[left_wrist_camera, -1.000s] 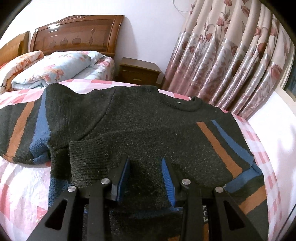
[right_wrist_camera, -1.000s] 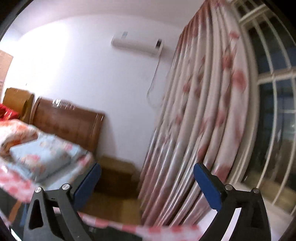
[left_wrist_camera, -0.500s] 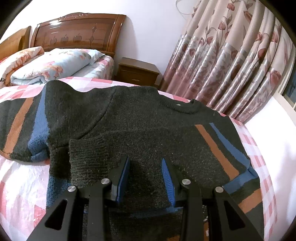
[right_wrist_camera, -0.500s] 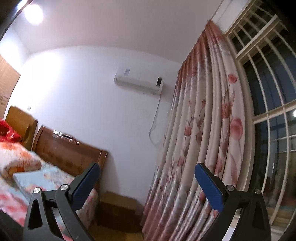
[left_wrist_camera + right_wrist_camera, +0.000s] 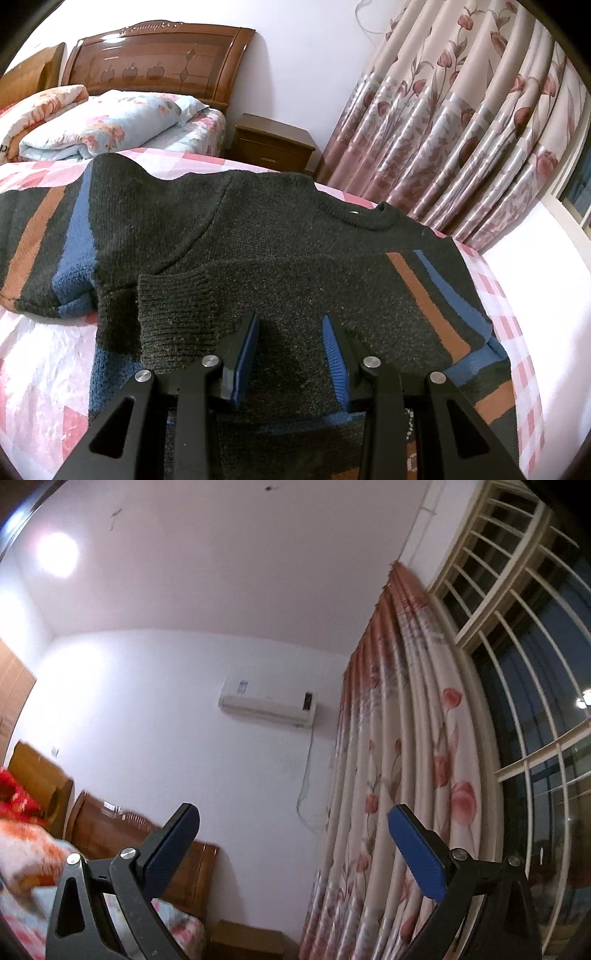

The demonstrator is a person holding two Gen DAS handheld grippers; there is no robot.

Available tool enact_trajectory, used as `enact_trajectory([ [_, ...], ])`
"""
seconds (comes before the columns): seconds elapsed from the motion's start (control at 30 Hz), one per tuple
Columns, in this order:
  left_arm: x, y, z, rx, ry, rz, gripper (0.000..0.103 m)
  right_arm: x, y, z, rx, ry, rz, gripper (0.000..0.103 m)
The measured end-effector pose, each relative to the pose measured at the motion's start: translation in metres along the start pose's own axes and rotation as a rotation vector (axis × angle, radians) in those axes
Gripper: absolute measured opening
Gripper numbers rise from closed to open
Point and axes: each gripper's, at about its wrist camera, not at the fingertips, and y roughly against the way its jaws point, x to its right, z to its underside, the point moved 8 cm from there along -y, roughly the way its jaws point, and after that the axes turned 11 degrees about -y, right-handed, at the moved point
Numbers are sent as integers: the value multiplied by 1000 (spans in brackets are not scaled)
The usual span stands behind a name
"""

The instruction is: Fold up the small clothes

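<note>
A dark knit sweater point(image 5: 266, 251) with orange and blue stripes lies spread on a pink checked bed point(image 5: 40, 354). One sleeve is folded over its body, with the ribbed cuff point(image 5: 166, 310) at the left. My left gripper point(image 5: 290, 343) is open just above the folded sleeve, holding nothing. My right gripper point(image 5: 293, 834) is open and empty, tilted up toward the wall and ceiling; the sweater is not in its view.
A wooden headboard point(image 5: 155, 62), folded floral quilts point(image 5: 96, 125) and a nightstand point(image 5: 273, 144) stand beyond the sweater. Floral curtains point(image 5: 461, 122) hang at the right, also in the right wrist view point(image 5: 399, 775), beside a barred window point(image 5: 535, 701). An air conditioner point(image 5: 266, 701) hangs on the wall.
My right gripper has tilted steadily upward, from the bed and nightstand to the ceiling. My left gripper has stayed open over the sleeve, barely shifting.
</note>
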Motion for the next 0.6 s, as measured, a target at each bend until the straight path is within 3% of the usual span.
enact_trajectory([
  [0.4,-6,3,1,16,46,48,37,50,23,-71,114,-11,115,103],
  [0.6,-5,3,1,17,48,49,37,56,31,-86,136,17,133,103],
])
